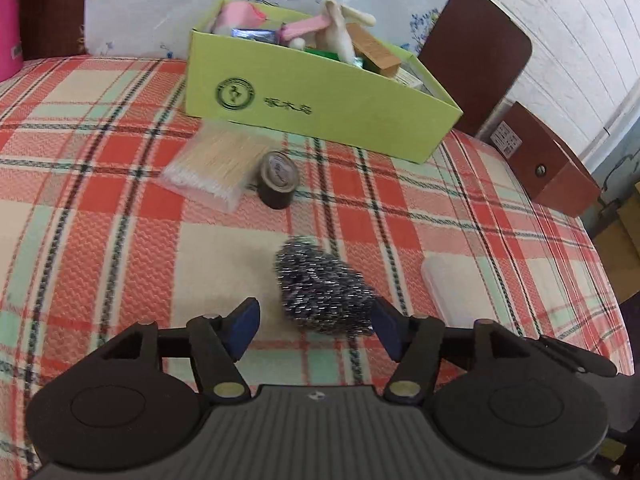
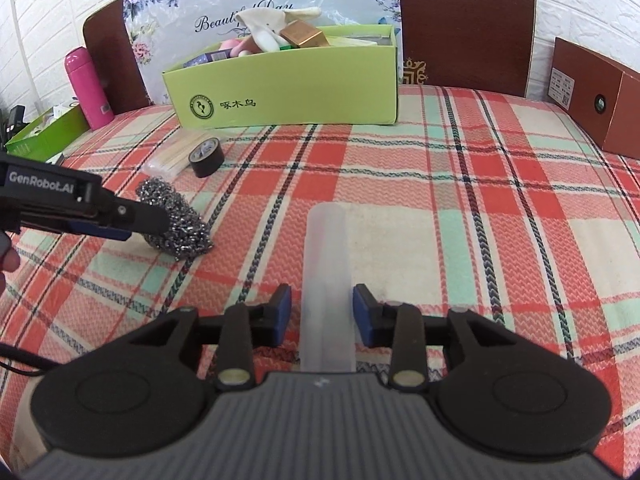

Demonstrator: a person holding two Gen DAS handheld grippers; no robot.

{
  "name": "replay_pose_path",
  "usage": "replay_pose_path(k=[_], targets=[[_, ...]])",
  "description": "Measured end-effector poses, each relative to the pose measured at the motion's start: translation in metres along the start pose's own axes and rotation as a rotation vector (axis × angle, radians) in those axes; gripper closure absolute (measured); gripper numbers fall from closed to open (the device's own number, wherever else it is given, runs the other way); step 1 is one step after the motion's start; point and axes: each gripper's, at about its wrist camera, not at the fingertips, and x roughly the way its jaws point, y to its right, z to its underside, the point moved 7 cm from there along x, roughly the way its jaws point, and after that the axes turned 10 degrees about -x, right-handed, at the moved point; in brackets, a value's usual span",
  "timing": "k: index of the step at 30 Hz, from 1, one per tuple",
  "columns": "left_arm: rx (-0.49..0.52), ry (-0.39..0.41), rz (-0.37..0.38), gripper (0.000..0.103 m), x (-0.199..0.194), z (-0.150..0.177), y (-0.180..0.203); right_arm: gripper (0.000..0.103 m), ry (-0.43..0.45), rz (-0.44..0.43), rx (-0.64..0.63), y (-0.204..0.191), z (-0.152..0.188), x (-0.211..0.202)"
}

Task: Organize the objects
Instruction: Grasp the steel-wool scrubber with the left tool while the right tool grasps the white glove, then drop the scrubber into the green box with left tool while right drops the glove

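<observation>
While the left gripper point(image 1: 316, 328) hangs low over the plaid bedspread point(image 1: 100, 220), its fingers stand apart on either side of a steel wool scourer point(image 1: 320, 292); the right pad sits at the scourer's edge, the left pad clear of it, so nothing is clamped. Right gripper point(image 2: 322, 314): fingers straddle a frosted translucent plastic case point(image 2: 326, 280) lying lengthwise on the bed, narrow gaps on both sides, pads not pressing. Toward the headboard edge, a lime-green cardboard box point(image 2: 280, 92) stands filled with mixed items, a plush toy point(image 2: 272, 24) on top. Just in front of the box: a packet of cotton swabs point(image 1: 216, 164) and a dark roll of tape point(image 1: 278, 180), side by side. Pink bottle point(image 2: 88, 88) upright at the bed's far left corner; brown box point(image 2: 600, 96) at the right edge.
</observation>
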Motion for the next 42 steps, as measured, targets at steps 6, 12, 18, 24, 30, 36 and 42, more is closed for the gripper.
replay_pose_path(k=[6, 12, 18, 24, 30, 36, 42], targets=[[0.017, 0.030, -0.008, 0.038, 0.021, -0.007, 0.016, 0.068, -0.002, 0.007, 0.000, 0.001, 0.003, -0.002], [0.034, 0.026, 0.011, 0.057, 0.016, -0.008, 0.012, 0.068, -0.004, 0.006, -0.004, 0.002, 0.005, -0.003], [0.010, 0.046, 0.002, 0.037, 0.004, -0.008, 0.006, 0.061, 0.005, 0.020, -0.034, -0.004, 0.004, 0.001], [0.019, 0.009, -0.013, 0.049, 0.020, 0.000, 0.005, 0.076, 0.015, 0.032, -0.082, -0.011, 0.001, 0.006], [0.035, -0.001, 0.039, 0.061, 0.014, 0.001, 0.009, 0.076, 0.019, -0.049, -0.017, -0.006, -0.006, -0.001], [0.104, 0.076, 0.095, 0.061, -0.022, -0.022, 0.029, 0.076, 0.117, -0.101, 0.011, 0.005, -0.046, -0.025], [0.153, 0.185, 0.095, 0.061, -0.051, -0.071, 0.039, 0.076, 0.239, -0.104, -0.012, 0.019, -0.102, -0.045]])
